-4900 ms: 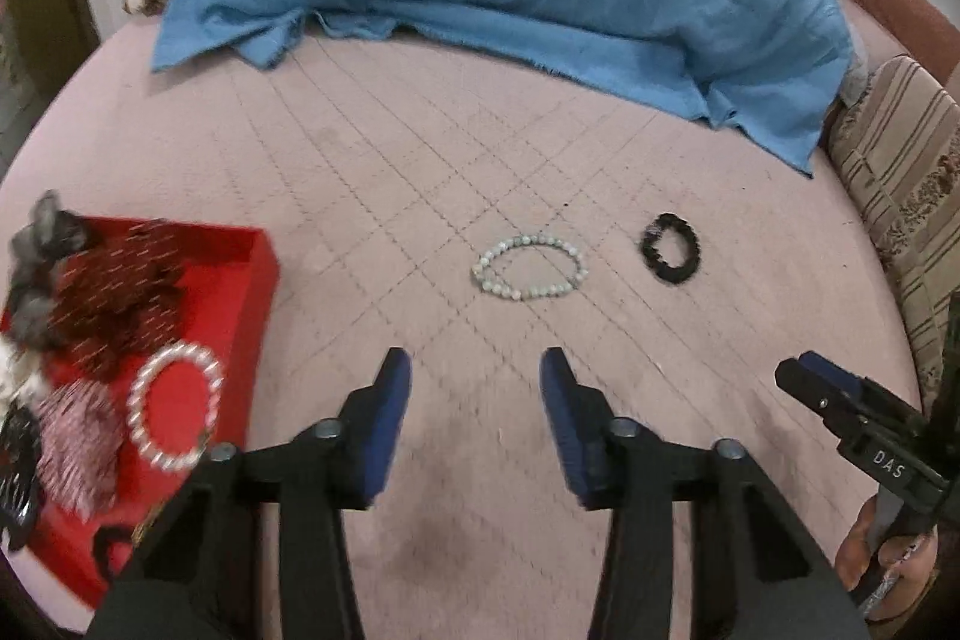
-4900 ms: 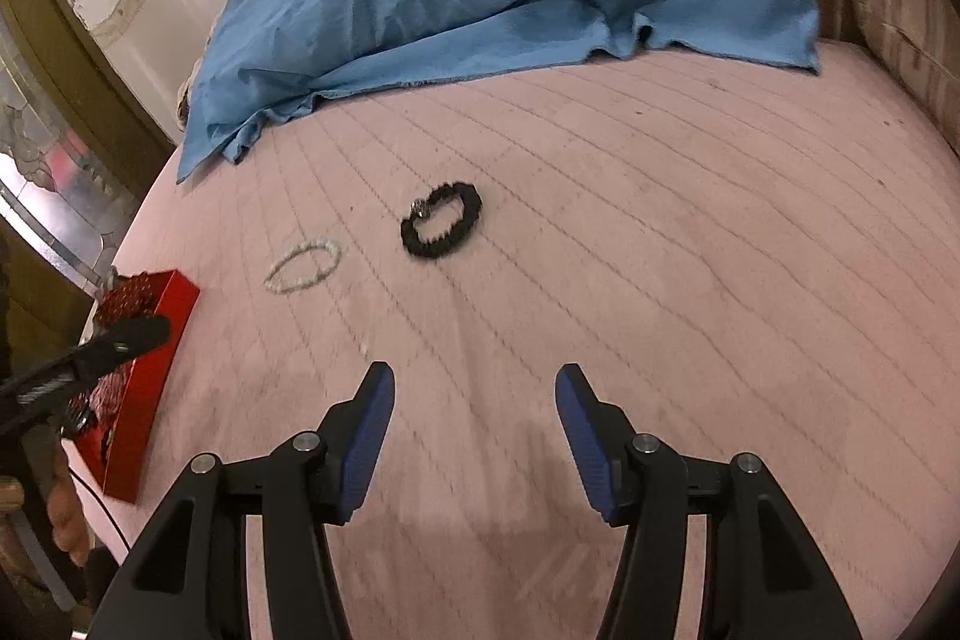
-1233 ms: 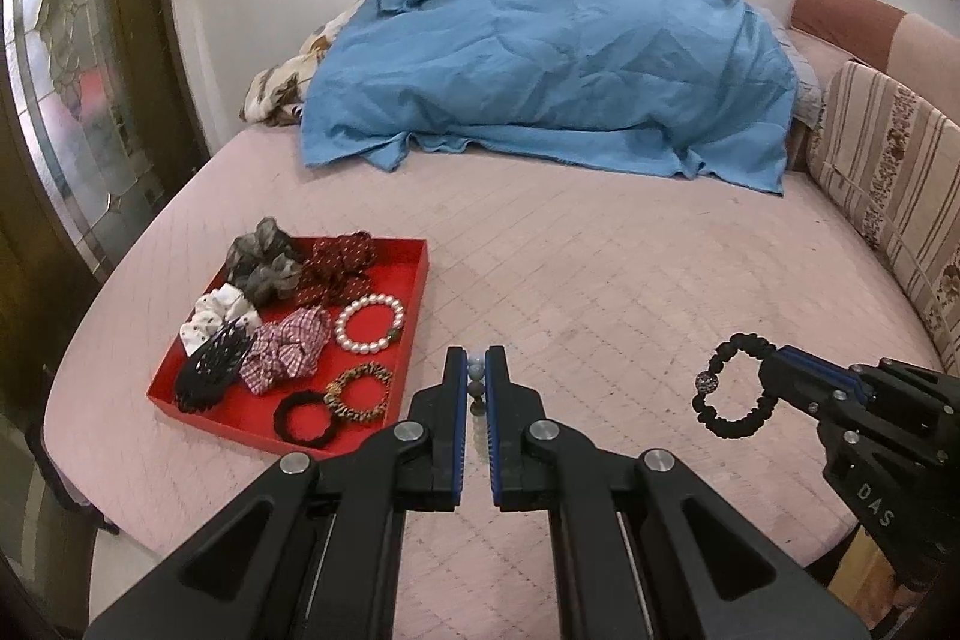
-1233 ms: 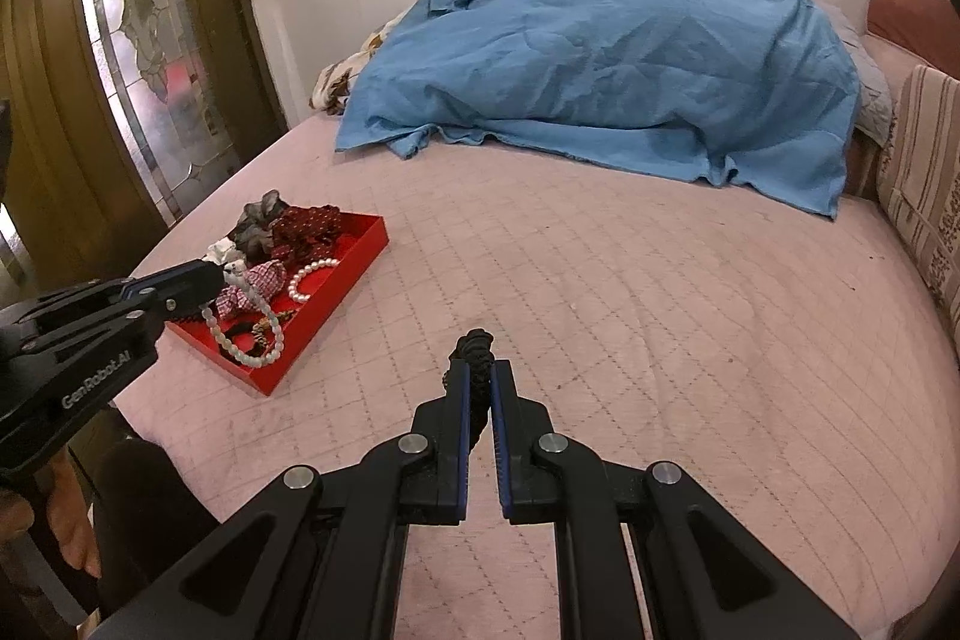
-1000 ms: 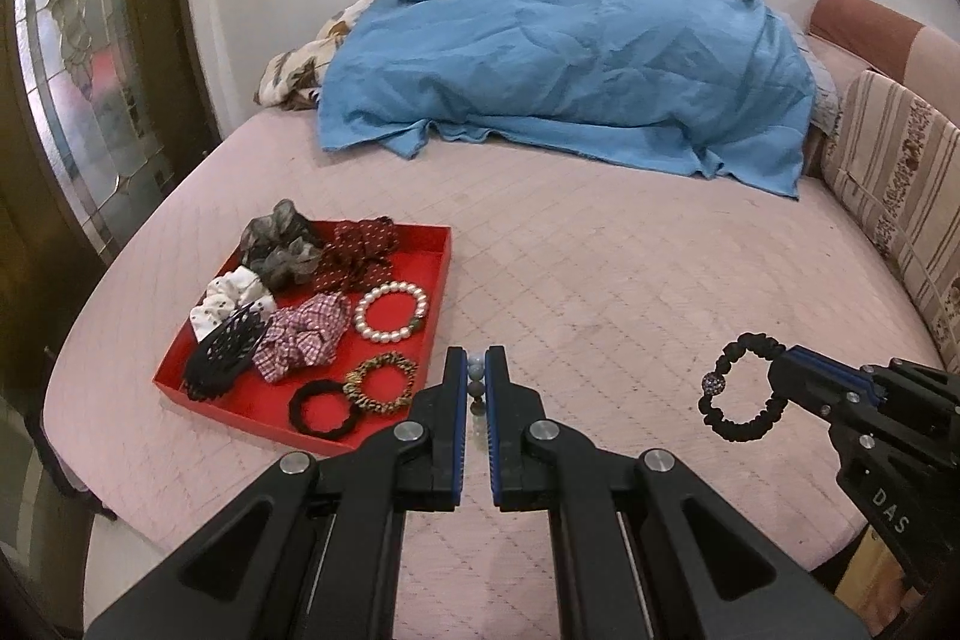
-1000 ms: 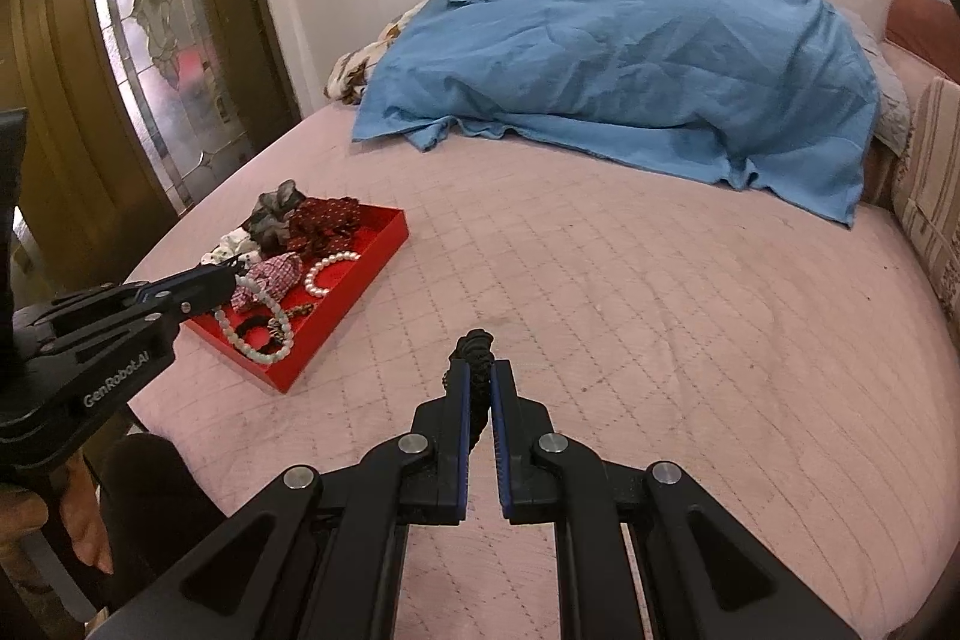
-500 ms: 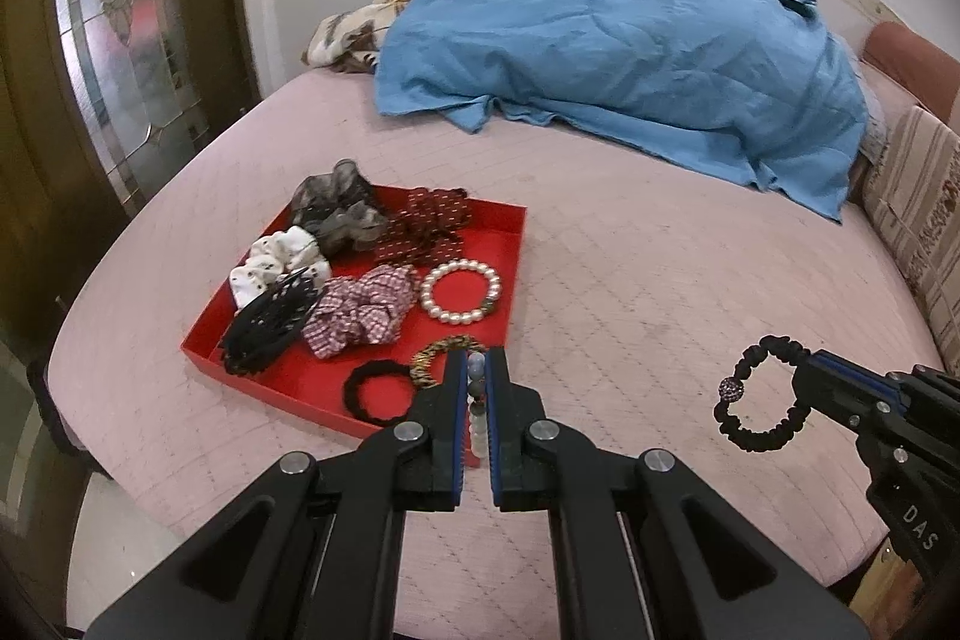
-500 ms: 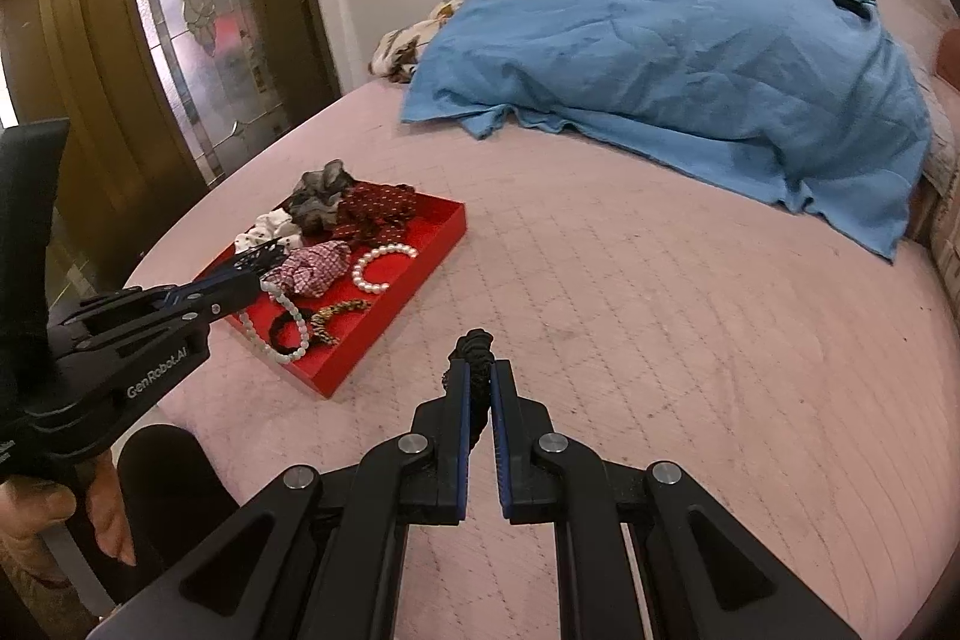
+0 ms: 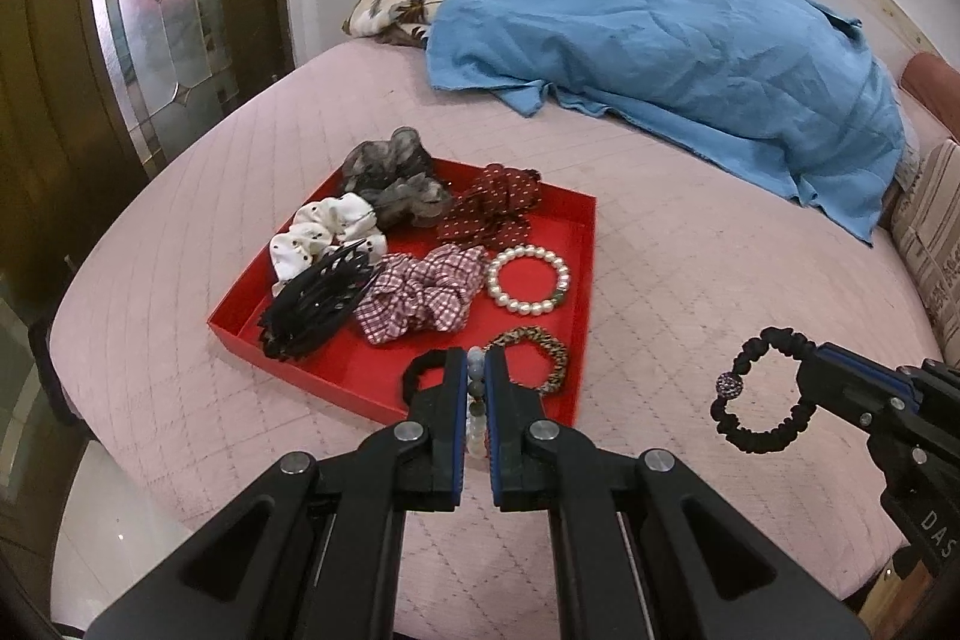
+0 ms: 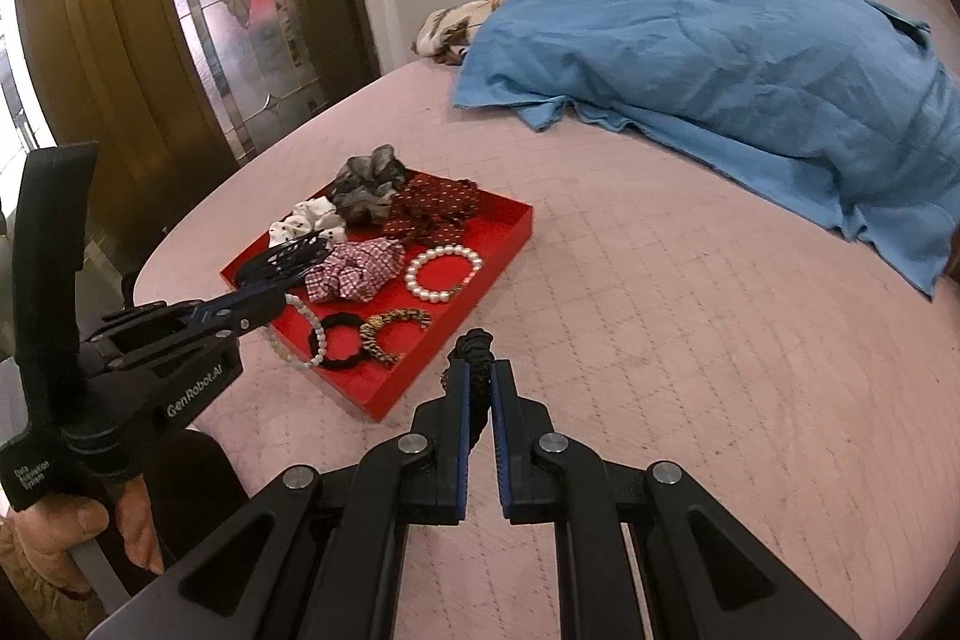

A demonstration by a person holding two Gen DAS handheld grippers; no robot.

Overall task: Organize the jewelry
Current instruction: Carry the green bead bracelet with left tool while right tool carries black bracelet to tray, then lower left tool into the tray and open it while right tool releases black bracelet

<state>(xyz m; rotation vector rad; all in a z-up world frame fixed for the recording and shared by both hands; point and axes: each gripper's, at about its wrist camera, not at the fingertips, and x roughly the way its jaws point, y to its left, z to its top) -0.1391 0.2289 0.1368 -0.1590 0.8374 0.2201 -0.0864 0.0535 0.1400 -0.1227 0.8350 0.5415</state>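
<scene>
My left gripper [image 9: 476, 361] is shut on a pale green bead bracelet [image 9: 475, 394] and holds it above the near edge of the red tray [image 9: 354, 370]; the bracelet also shows hanging in the right wrist view [image 10: 300, 334]. My right gripper [image 10: 478, 370] is shut on a black bead bracelet [image 10: 474, 346], which also shows in the left wrist view [image 9: 759, 391], to the right of the tray above the pink bed. The tray [image 10: 504, 244] holds several scrunchies, a pearl bracelet [image 9: 528, 280], a leopard bracelet [image 9: 534, 358] and a black hair tie.
A blue sheet [image 9: 660, 40] lies bunched at the far side of the pink quilted bed [image 9: 690, 280]. A stained-glass door [image 9: 162, 10] stands to the left. Striped cushions [image 9: 930, 244] sit at the right edge. A black hair claw [image 9: 318, 304] lies in the tray.
Both grippers picked their bracelets up off the bed, then moved left toward the tray. In the last half second the left gripper has come over the tray's near edge.
</scene>
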